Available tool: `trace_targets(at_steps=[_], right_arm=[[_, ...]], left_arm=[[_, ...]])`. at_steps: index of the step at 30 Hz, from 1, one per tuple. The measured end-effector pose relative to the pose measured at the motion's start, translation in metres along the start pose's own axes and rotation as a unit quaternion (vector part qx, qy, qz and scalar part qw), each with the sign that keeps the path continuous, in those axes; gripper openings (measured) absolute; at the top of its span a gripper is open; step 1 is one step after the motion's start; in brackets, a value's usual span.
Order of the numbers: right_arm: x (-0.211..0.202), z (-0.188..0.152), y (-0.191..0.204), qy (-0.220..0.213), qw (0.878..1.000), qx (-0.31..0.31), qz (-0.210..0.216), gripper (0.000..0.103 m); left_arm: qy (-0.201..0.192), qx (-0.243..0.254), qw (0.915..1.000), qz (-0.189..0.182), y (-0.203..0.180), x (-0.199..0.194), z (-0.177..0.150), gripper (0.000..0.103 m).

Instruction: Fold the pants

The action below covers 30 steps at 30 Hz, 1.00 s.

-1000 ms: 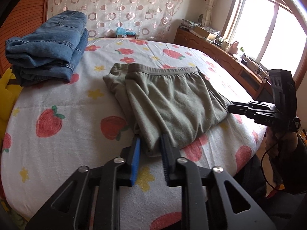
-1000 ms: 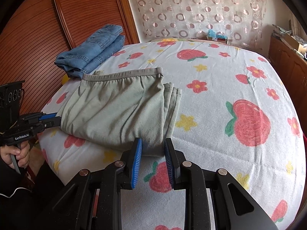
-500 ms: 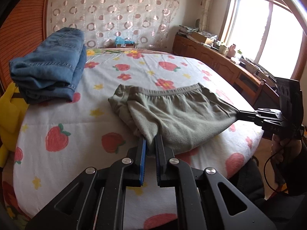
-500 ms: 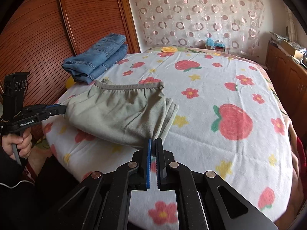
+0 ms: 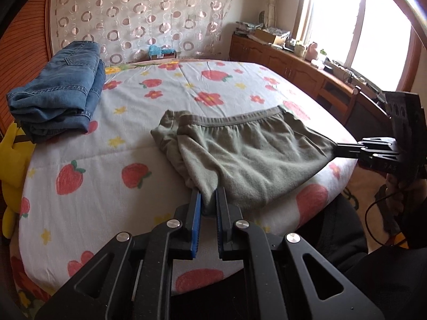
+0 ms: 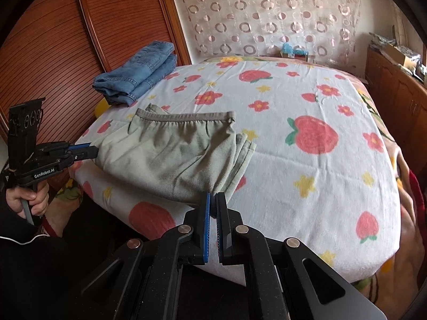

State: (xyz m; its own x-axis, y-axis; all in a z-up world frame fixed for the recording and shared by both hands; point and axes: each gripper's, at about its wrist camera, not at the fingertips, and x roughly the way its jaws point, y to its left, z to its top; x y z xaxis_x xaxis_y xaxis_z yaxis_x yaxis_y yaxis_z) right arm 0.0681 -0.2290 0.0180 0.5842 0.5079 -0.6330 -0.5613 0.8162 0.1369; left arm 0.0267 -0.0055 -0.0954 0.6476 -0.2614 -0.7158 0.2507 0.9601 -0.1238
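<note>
Folded grey-green pants (image 5: 240,154) (image 6: 170,152) lie near the front edge of the bed, waistband toward the far side. My left gripper (image 5: 207,194) is shut on their near left corner, with cloth pinched between the blue pads. My right gripper (image 6: 213,196) is shut on the near right corner; it also shows at the right of the left wrist view (image 5: 336,151), and the left gripper shows at the left of the right wrist view (image 6: 96,151). The near edge is lifted slightly and stretched between both grippers.
A folded stack of blue jeans (image 5: 57,93) (image 6: 138,77) rests at the bed's far left. The strawberry-print sheet (image 5: 80,165) covers the bed. A yellow plush toy (image 5: 10,160) sits at the left edge. A wooden cabinet (image 5: 307,66) runs along the right wall under the window.
Both grippers went from open around the pants' near corners to shut on them. They then drew back toward me and rose a little, pulling the near edge taut.
</note>
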Motion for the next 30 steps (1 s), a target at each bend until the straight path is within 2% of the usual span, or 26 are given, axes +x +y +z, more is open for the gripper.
trace_targets(at_steps=[4,6,11,19,24,26,30], right_arm=[[0.000,0.001,0.003,0.005,1.000,-0.004,-0.004,0.004],[-0.003,0.002,0.005,0.004,1.000,-0.006,-0.007,0.004],[-0.009,0.004,0.007,-0.001,1.000,-0.012,-0.012,0.004],[-0.012,0.009,0.006,-0.011,0.999,-0.021,-0.028,0.004],[0.003,0.021,0.003,-0.014,0.999,-0.021,-0.034,0.018],[0.013,0.026,0.003,-0.011,0.999,-0.019,-0.042,0.035],[0.034,0.036,0.001,-0.008,0.999,-0.020,-0.046,0.042]], left_arm=[[0.000,-0.007,0.9999,0.009,0.001,0.002,0.001,0.017],[-0.006,-0.006,0.9999,0.015,0.002,0.002,0.002,0.030],[-0.020,-0.014,0.9995,0.019,0.007,0.002,0.009,0.083],[-0.023,-0.021,0.9990,0.032,0.018,0.017,0.027,0.086],[-0.024,-0.021,0.9992,0.024,0.019,0.028,0.040,0.086],[-0.023,-0.019,0.9992,0.028,0.019,0.034,0.045,0.086],[-0.016,-0.011,0.9993,0.032,0.018,0.047,0.052,0.086]])
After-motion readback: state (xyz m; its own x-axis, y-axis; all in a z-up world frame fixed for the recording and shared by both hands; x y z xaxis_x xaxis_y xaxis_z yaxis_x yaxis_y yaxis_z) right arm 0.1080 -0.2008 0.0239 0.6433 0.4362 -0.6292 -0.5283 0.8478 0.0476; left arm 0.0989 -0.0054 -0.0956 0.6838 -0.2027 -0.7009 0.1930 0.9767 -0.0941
